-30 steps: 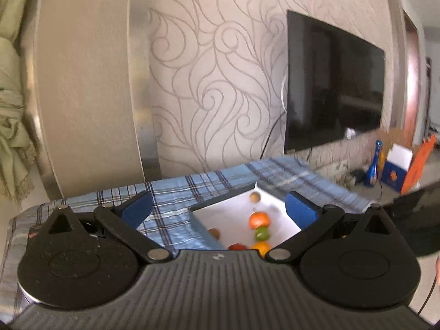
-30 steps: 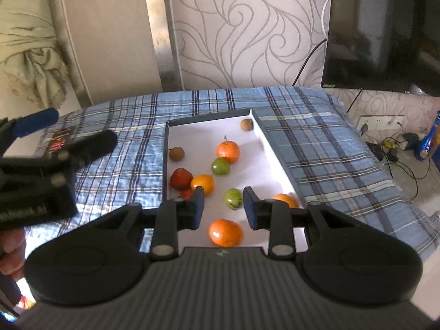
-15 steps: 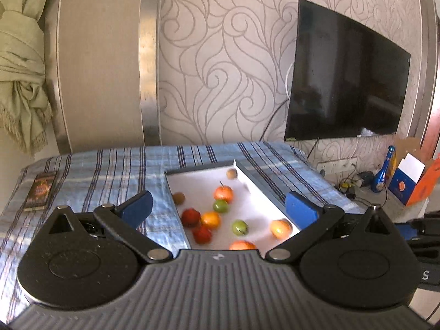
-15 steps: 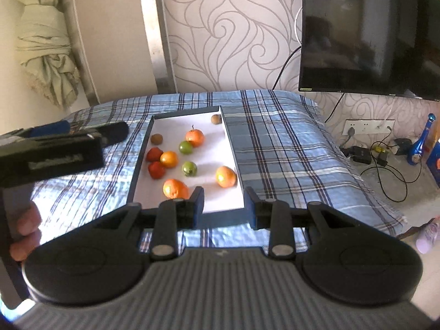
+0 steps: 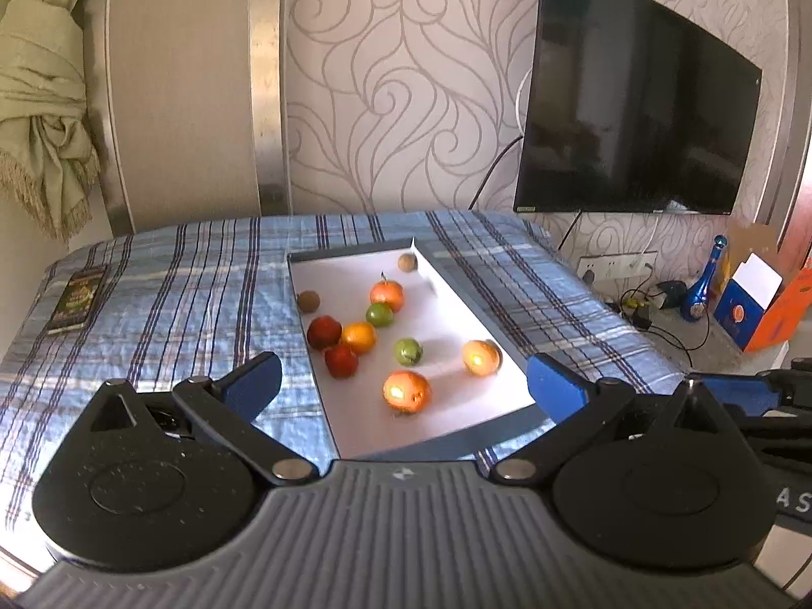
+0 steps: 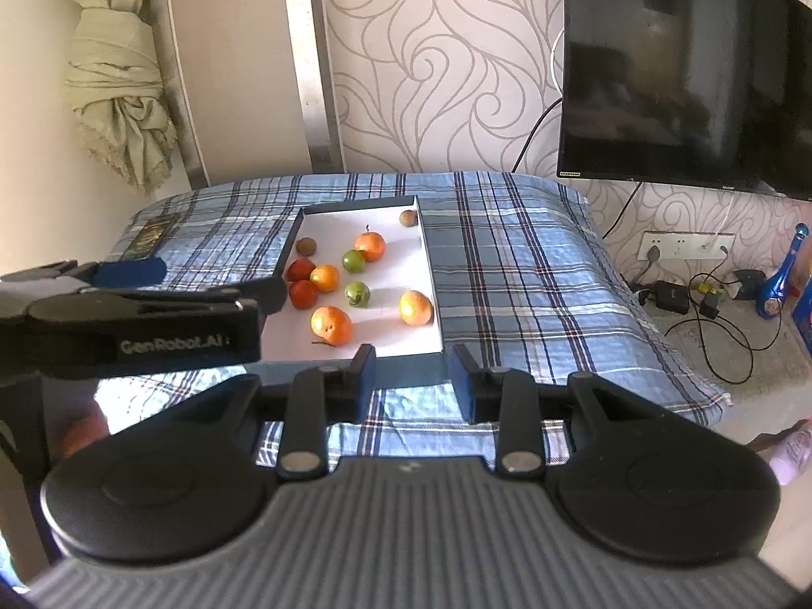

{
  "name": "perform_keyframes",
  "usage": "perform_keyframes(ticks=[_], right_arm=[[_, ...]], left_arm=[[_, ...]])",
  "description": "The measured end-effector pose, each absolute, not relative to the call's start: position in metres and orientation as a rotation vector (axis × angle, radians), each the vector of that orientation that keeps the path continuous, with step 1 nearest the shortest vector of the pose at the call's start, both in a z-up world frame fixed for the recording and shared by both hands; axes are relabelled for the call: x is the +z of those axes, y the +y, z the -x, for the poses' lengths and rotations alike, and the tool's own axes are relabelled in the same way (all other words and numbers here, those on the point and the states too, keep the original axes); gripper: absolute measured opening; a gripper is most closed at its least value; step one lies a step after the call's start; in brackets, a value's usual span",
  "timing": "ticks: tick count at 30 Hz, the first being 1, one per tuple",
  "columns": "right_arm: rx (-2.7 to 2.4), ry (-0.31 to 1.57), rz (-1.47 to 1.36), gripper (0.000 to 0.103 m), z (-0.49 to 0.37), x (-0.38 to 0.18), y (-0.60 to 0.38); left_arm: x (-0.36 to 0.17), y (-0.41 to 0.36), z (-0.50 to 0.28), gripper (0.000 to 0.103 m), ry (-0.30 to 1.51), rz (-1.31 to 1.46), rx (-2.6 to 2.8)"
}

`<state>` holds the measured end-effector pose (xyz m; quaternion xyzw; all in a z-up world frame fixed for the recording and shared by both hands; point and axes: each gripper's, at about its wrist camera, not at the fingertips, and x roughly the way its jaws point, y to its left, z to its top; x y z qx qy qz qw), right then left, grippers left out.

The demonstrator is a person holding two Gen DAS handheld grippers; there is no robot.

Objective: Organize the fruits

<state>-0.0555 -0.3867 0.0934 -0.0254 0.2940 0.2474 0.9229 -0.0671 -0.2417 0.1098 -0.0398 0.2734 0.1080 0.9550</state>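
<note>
Blue-padded left tongs gape wide and empty; right tongs stand narrowly parted, holding nothing.

"GenRobot.AI" stands in pale letters on the side of the left gripper (right wrist view); nothing else is legible.

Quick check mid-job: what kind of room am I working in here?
Most likely a living room or bedroom at home: a wall-mounted television on swirl-patterned wallpaper, a tied-back curtain, and a plaid-covered surface holding the white tray of fruit.
</note>
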Motion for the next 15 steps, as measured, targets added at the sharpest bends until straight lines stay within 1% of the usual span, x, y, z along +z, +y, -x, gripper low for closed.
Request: perform_keyframes(ticks=[15], right_arm=[[0.546,0.605,0.061,0.035,0.0634,0.0907,-0.3938]], left_arm=[[0.1001,-0.2481,0.0672,0.103,0.595,0.071,0.264]])
